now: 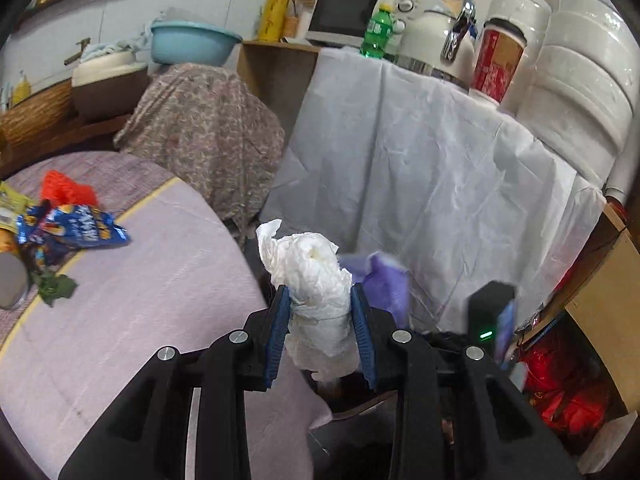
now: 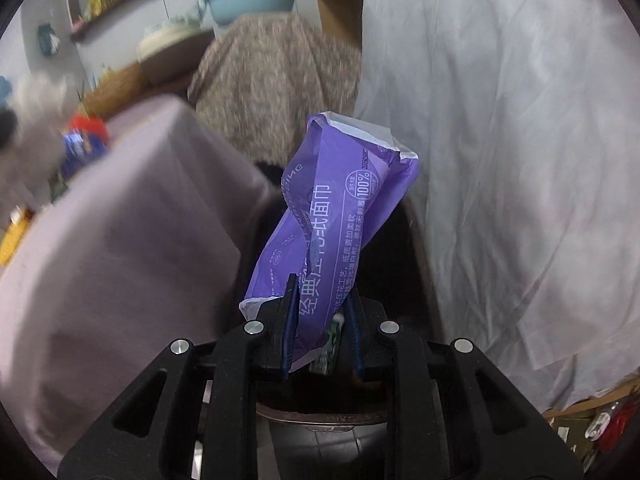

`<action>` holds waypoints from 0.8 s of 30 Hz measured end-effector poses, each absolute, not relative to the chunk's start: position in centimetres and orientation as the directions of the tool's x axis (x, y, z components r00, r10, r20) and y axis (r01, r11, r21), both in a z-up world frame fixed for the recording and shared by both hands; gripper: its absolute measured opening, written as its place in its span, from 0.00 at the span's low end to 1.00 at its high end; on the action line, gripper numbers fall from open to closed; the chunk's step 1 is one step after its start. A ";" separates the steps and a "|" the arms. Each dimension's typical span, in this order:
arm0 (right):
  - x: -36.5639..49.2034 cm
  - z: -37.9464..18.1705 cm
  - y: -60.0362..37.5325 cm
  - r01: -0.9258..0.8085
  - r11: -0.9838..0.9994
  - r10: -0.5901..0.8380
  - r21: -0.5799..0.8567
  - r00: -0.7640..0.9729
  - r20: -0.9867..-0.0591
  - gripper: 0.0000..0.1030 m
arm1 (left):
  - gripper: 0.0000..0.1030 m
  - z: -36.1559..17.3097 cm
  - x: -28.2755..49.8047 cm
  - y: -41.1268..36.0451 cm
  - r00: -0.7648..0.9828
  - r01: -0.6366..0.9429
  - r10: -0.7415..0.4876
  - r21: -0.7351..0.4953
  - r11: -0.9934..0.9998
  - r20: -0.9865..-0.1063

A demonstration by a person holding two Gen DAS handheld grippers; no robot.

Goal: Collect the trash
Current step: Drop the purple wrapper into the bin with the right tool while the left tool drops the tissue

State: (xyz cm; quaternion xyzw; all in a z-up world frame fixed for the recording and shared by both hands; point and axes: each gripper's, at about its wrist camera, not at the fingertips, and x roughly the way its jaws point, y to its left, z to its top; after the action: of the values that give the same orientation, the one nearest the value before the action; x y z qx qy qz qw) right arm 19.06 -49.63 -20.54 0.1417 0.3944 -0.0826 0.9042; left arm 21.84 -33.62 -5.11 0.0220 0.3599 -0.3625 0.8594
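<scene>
Nearest, the right gripper point(image 2: 320, 328) has its fingers pinching a crinkled purple plastic tissue wrapper point(image 2: 336, 208), long axis running up and away from the tips, torn end farthest. Directly below sits a dark round bin point(image 2: 320, 420); this hand looks nearer to it. The left gripper point(image 1: 322, 328) clamps a crumpled white paper wad point(image 1: 308, 272), standing upright, beside the mauve-clothed bench point(image 1: 120, 300). Farther back, blue snack wrappers point(image 1: 72, 228) lie uncollected.

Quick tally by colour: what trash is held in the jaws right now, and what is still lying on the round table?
White, held: 1, crumpled tissue in left gripper
Purple, held: 1, tissue-pack wrapper in right gripper
Blue, on table: 1, snack wrapper
Red, on table: 1, plastic bag
Green, on table: 1, leafy scrap
Total: 5
</scene>
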 end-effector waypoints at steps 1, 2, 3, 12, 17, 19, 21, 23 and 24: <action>19.7 -21.6 -49.6 0.260 0.947 -0.029 0.188 0.654 -0.756 0.22 | 0.30 -5.6 22.2 -34.3 0.461 0.638 -0.608 -0.235 0.733 -0.647; 20.4 -22.8 -49.3 0.263 0.948 -0.028 0.180 0.630 -0.776 0.22 | 0.30 -6.2 22.6 -35.0 0.442 0.636 -0.608 -0.248 0.731 -0.660; 21.1 -23.8 -49.2 0.263 0.949 -0.023 0.174 0.608 -0.794 0.22 | 0.30 -6.7 22.9 -35.6 0.426 0.633 -0.605 -0.255 0.730 -0.673; 24.5 -29.6 -50.0 0.291 0.946 -0.018 0.140 0.480 -0.877 0.23 | 0.31 -9.7 24.0 -40.6 0.373 0.645 -0.567 -0.234 0.727 -0.735; 23.3 -28.9 -49.8 0.296 0.945 -0.038 0.140 0.525 -0.850 0.48 | 0.31 -11.2 25.0 -42.5 0.339 0.638 -0.537 -0.231 0.735 -0.773; 22.0 -28.0 -49.8 0.298 0.943 -0.048 0.146 0.558 -0.828 0.48 | 0.30 -11.8 25.5 -43.1 0.329 0.637 -0.522 -0.223 0.738 -0.787; 20.3 -26.8 -49.8 0.313 0.940 -0.079 0.139 0.594 -0.801 0.48 | 0.31 -12.2 25.9 -43.5 0.319 0.635 -0.510 -0.220 0.741 -0.799; 18.5 -25.9 -50.1 0.335 0.931 -0.099 0.148 0.620 -0.778 0.49 | 0.31 -12.8 26.4 -44.1 0.301 0.629 -0.497 -0.223 0.745 -0.813; 18.0 -25.5 -50.3 0.350 0.924 -0.114 0.151 0.632 -0.766 0.51 | 0.31 -13.1 26.7 -44.4 0.291 0.628 -0.492 -0.224 0.745 -0.821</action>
State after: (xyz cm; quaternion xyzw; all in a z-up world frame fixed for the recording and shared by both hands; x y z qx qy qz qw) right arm 18.02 -50.26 -25.51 0.1444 0.4085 -0.1302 0.8918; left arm 26.66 -44.45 -13.14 0.0708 0.4820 -0.3499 0.8002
